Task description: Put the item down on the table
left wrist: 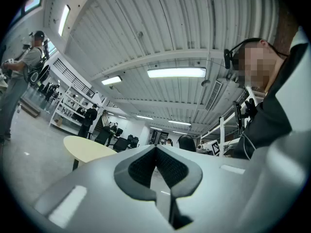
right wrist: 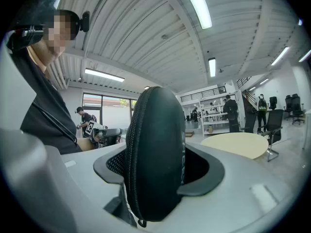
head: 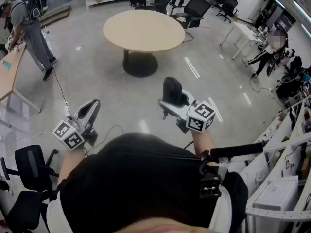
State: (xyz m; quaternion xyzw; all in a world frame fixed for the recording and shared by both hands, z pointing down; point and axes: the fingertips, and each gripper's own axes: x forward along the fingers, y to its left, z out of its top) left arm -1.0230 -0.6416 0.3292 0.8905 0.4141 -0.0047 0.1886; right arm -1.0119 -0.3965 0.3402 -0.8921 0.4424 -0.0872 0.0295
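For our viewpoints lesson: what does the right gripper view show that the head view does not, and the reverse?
Only the right gripper view: the zip on the black oval zipped case and a ceiling strip light. Only the head view: the dark pedestal under the round beige table and the marker cube on the right gripper. Both: that table, and the case clamped in its jaws.
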